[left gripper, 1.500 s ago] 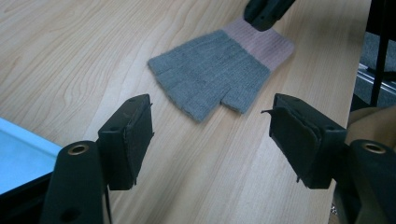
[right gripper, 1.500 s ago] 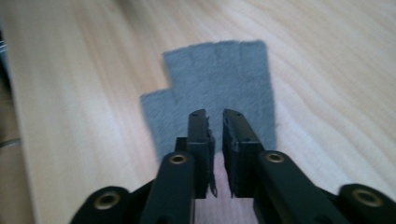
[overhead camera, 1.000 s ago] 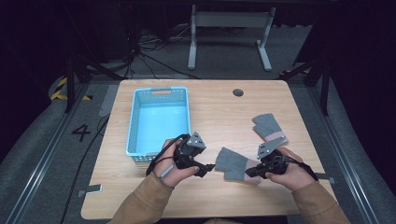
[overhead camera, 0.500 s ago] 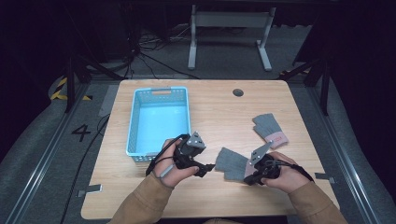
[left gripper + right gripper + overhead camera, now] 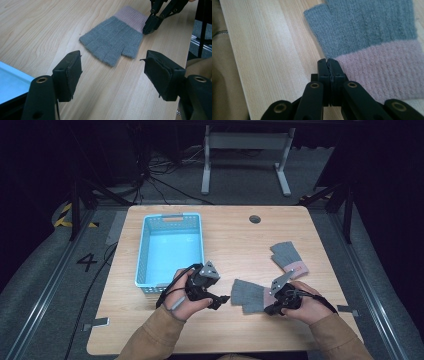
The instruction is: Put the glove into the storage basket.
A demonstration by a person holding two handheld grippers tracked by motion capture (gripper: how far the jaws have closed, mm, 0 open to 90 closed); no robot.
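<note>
Two fingerless gloves lie on a pale wood-grain table in a dark room, one near the front edge between the person's hands, the other farther back and to the right, well apart from a light blue perforated basket on the table's left half. Both gloves are grey knit with a pink cuff. The right gripper sits at the cuff end of the near glove, its jaws pressed fully together at the seam where grey meets pink; whether any fabric is pinched between them cannot be told. The left gripper rests just left of the same glove with its jaws standing wide apart and nothing between them, pointed toward the glove's finger end. A round cable grommet marks the table's far side. Beyond it, grey carpet carries loose black cables and the white legs of a stand; yellow-and-black hazard tape and a painted numeral four show on the floor at left.
</note>
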